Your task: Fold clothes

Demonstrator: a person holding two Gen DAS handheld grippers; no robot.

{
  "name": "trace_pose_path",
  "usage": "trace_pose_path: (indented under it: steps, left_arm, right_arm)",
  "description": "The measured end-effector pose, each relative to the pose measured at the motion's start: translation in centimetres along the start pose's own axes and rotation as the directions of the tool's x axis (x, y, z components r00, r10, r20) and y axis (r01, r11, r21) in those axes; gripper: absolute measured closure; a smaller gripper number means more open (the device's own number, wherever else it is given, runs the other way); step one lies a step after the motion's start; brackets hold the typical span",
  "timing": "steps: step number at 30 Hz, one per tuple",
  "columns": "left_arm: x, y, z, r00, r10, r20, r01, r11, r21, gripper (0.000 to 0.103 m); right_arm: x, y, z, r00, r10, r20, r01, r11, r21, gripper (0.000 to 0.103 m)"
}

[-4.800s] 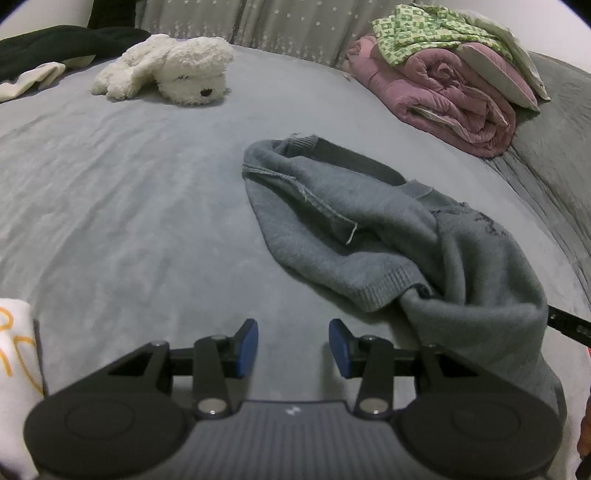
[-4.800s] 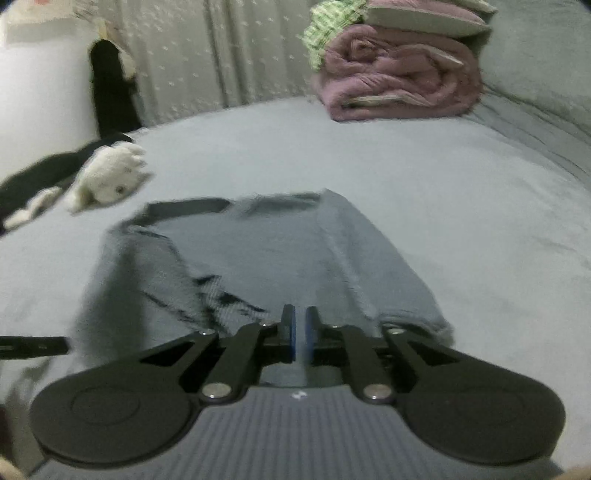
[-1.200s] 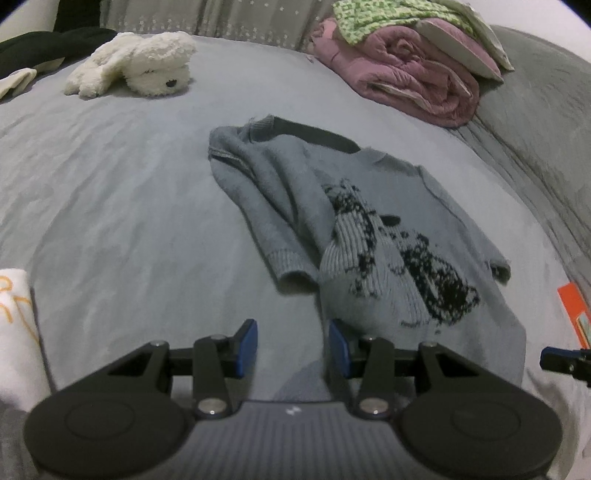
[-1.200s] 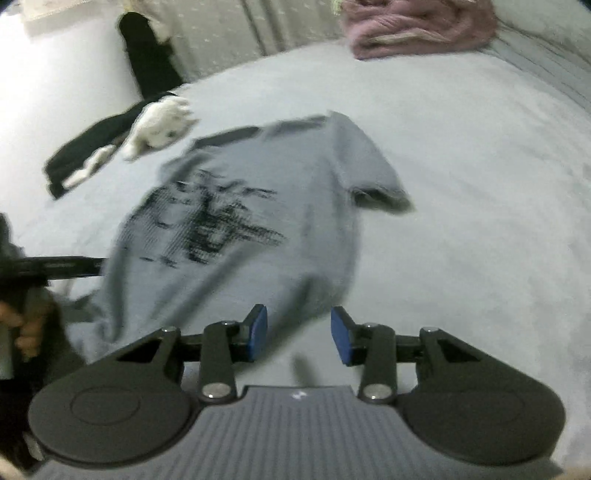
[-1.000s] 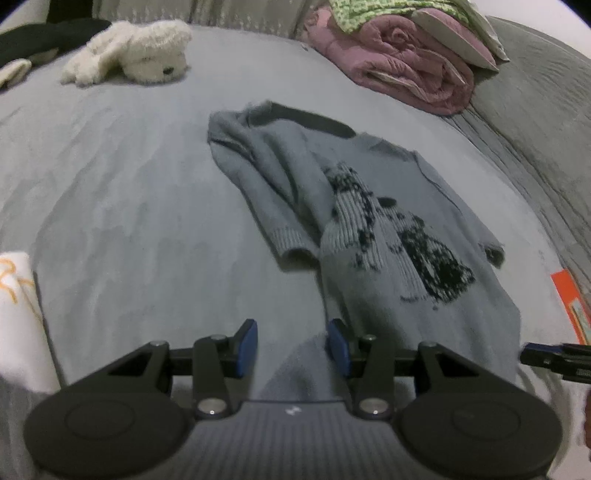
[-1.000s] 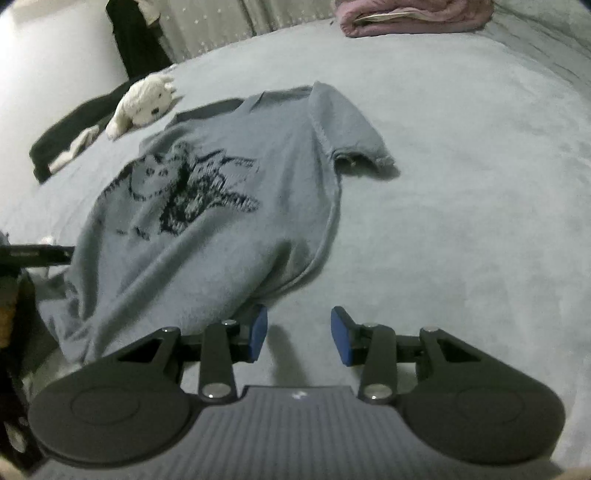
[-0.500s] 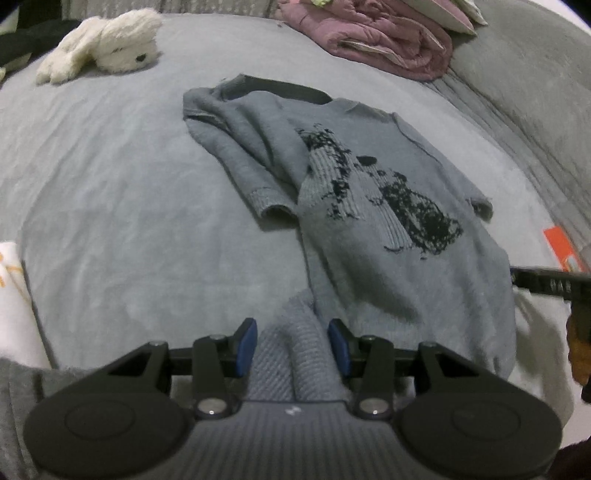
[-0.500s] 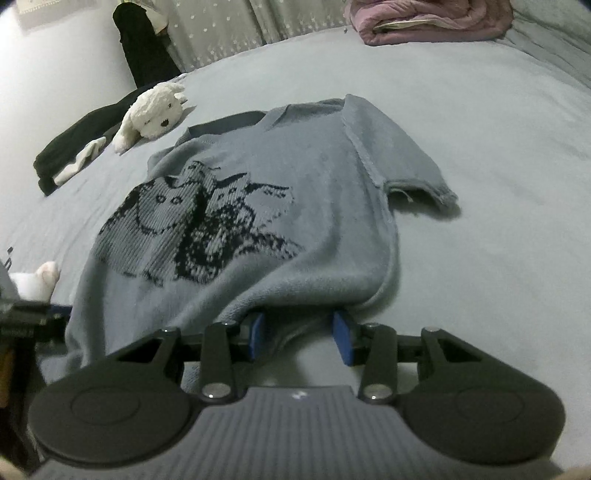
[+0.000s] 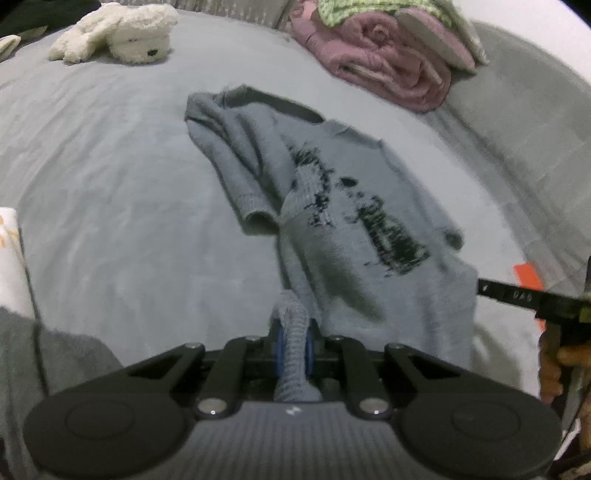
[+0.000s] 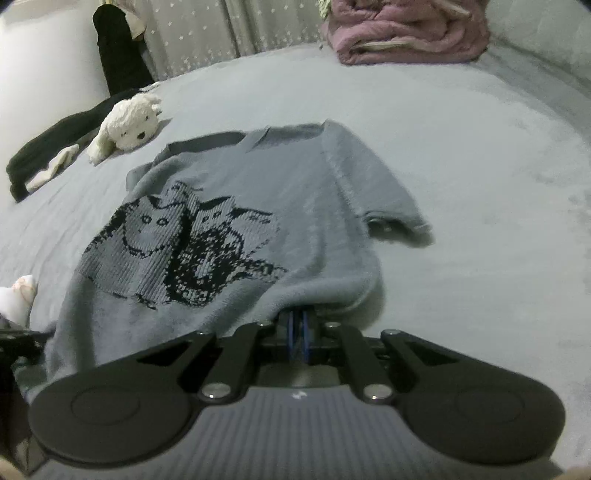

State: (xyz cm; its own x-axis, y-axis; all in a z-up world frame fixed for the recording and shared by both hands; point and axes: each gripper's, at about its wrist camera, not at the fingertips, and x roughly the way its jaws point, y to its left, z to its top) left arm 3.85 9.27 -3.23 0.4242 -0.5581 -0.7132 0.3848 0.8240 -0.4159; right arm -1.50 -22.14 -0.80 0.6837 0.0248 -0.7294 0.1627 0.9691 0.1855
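**Left wrist view: both grippers pinching the sweater's near hem**

In your left wrist view, the left gripper point(image 9: 294, 345) is closing on a bunched fold of the grey sweater point(image 9: 354, 206), and the knit is squeezed between its blue pads point(image 9: 279, 347). The sweater lies spread on the grey bed point(image 9: 110, 221), cat print up, collar away from you, with one sleeve folded in over the body. Your right gripper point(image 10: 298, 338) has its jaws drawn nearly together under the sweater's hem point(image 10: 325, 291), which drapes over the tips and hides the contact; it looks clamped on that edge. A white plush toy point(image 9: 122, 31) lies well beyond the collar, and a pink rolled blanket point(image 9: 380, 62) sits at the far side of the bed.
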Motion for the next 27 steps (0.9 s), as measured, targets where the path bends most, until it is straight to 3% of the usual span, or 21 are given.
trace_pose_path:
  steps: [7,13,18,22,27]
  left_arm:
    - [-3.9,-0.9,-0.8,0.993,-0.072,0.092,0.074,0.997,-0.021,0.092]
    - [-6.6,-1.3,-0.7,0.974,-0.091,0.210,0.102,0.994,-0.041,0.093]
    - [-6.9,-0.7,-0.1,0.955,-0.020,0.296,0.054,0.993,-0.107,0.093]
    - [-5.5,-0.6,0.5,0.943,0.139,0.301,-0.100,0.985,-0.142,0.093]
    - [-3.8,0.7,2.1,0.916,0.244,0.319,-0.192,0.964,-0.186,0.093]
  right_arm:
    - [-3.6,-2.1,0.1,0.997,-0.032,0.077,0.026,0.997,0.068,0.098]
    - [-5.1,-2.6,1.0,0.986,-0.044,0.159,0.023,0.991,0.131,0.098]
    - [-5.1,-2.5,2.4,0.971,-0.057,0.231,0.013,0.982,0.188,0.098]
    - [-3.1,-2.0,3.9,0.966,-0.065,0.250,0.009,0.976,0.219,0.098]
    - [0.5,-0.8,5.3,0.966,-0.088,0.245,0.037,0.978,0.205,0.098]
